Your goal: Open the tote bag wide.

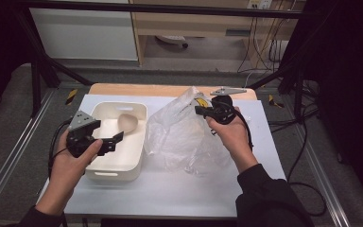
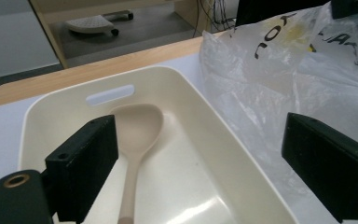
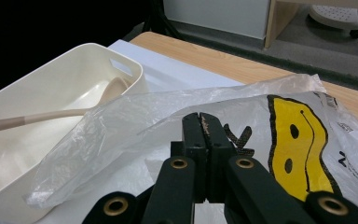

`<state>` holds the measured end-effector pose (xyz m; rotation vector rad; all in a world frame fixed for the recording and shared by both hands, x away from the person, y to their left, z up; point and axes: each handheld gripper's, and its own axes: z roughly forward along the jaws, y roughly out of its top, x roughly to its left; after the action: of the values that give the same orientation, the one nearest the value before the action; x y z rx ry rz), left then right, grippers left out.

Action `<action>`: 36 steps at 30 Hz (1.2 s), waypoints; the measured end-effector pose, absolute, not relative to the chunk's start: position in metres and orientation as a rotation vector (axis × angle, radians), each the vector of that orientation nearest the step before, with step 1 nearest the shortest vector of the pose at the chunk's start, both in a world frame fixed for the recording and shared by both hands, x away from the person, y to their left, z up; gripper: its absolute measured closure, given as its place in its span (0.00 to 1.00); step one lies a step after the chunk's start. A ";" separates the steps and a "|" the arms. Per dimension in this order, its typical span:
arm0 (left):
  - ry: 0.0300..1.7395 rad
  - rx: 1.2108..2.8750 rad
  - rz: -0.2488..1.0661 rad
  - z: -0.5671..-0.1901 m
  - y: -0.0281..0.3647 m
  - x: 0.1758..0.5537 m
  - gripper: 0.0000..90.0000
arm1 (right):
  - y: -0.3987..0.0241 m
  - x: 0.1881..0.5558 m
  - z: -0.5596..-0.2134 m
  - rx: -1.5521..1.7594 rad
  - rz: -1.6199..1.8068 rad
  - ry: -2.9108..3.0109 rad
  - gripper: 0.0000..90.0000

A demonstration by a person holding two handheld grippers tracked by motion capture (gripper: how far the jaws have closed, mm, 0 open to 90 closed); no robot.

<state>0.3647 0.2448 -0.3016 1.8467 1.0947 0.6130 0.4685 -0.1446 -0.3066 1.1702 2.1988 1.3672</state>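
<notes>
Cream plastic makes up the rectangular bin [image 1: 123, 163] at the left side of the white counter [image 1: 179, 189], a smooth, glossy tub with rounded corners and slot handles cut into its short walls. Inside it lies a beige, matte spoon-shaped spatula [image 2: 135, 140], its broad head toward the counter's far edge and its slim handle running back along the bin floor. The left gripper [image 1: 115, 140] hangs over the bin's near-left part with its jaws spread wide and nothing between them, so the spatula looks freshly set down and this placing step seems finished. The right gripper [image 1: 199, 110] is pinched tight on the thin, crinkly clear plastic bag [image 1: 179, 137] printed with a yellow face and black letters, holding a fold of its upper edge up; the bag slumps just beside the bin's right wall, toward the counter's middle. Next, I judge, the free gripper goes back to the bag's mouth, which calls for the right gripper to keep the flimsy film lifted and taut.
</notes>
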 end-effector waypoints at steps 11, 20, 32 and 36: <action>1.141 1.864 0.604 -0.307 0.271 0.358 0.14 | -0.144 0.468 -0.310 1.162 1.358 2.214 1.00; 1.176 1.870 0.610 -0.314 0.283 0.356 0.14 | -0.144 0.467 -0.311 1.169 1.363 2.217 1.00; 1.234 1.872 0.586 -0.329 0.293 0.362 0.21 | -0.147 0.469 -0.317 1.181 1.358 2.221 1.00; 1.241 1.896 0.563 -0.338 0.290 0.365 0.26 | -0.146 0.469 -0.317 1.184 1.358 2.224 1.00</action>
<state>0.3647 0.2904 -0.3380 1.8961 1.2410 0.5632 0.4686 -0.1459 -0.3170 1.1839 2.2238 1.3577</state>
